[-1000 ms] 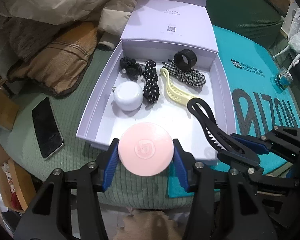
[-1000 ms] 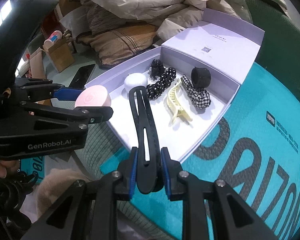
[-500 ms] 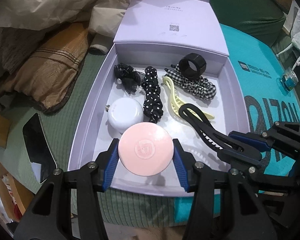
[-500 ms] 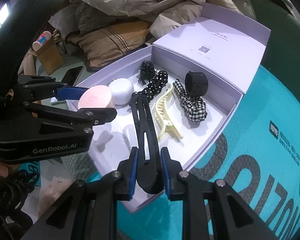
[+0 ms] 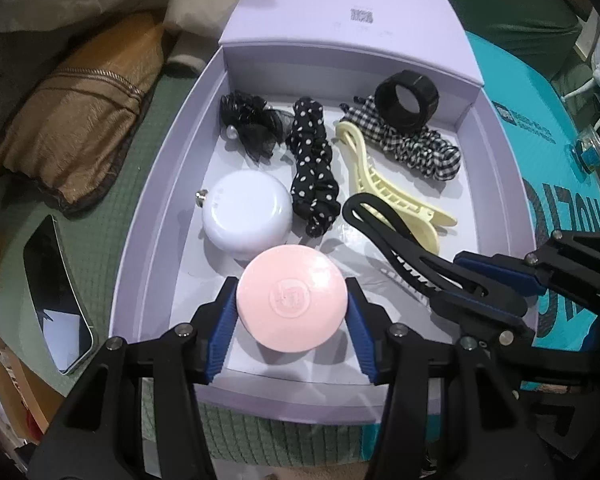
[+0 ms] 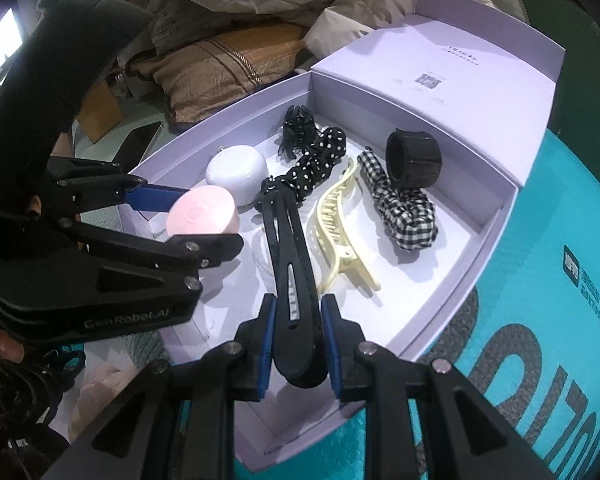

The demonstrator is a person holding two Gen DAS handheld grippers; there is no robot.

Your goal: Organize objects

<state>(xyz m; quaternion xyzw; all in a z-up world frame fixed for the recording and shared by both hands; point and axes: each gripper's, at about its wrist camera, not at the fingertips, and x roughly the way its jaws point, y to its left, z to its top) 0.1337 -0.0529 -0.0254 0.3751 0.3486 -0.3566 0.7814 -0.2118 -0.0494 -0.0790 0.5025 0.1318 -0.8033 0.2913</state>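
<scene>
My left gripper (image 5: 291, 316) is shut on a round pink case (image 5: 291, 298), held low over the near end of an open lilac box (image 5: 140, 224). From the right, my right gripper (image 6: 298, 344) is shut on a long black hair clip (image 6: 288, 256) that reaches over the box floor next to a cream hair clip (image 5: 384, 192). Inside the box lie a white round case (image 5: 246, 210), a black polka-dot scrunchie (image 5: 314, 168), a black lace scrunchie (image 5: 252, 124), a checked scrunchie (image 5: 416, 148) and a black ring-shaped clip (image 5: 406, 104).
The box lid (image 5: 352, 12) lies open behind the box. A phone (image 5: 56, 296) rests on the green cover to the left. Brown and beige bedding (image 5: 72, 128) is piled at the back left. A teal mat (image 5: 560, 168) with a small glass jar (image 5: 588, 148) lies to the right.
Both grippers have moved forward and down over the box with their loads. The pink case now hangs inside the near end, beside the white case. The black clip now reaches the cream clip.
</scene>
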